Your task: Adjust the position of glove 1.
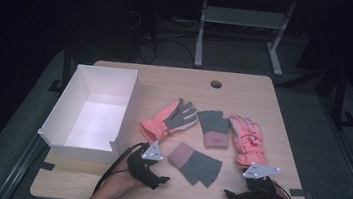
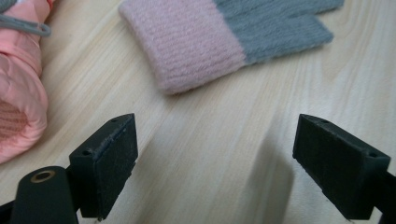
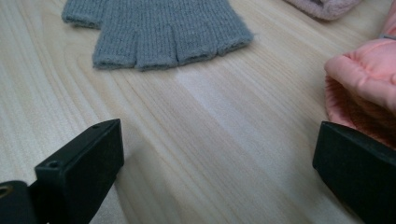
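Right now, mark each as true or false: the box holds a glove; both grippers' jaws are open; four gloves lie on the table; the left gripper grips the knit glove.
1. The box holds a glove. False: its inside is bare.
2. The jaws of the left gripper and the right gripper are open. True.
3. Four gloves lie on the table. True: two knit, two padded.
4. The left gripper grips the near knit glove. False: its jaws hold nothing, and the glove lies apart on the wood.
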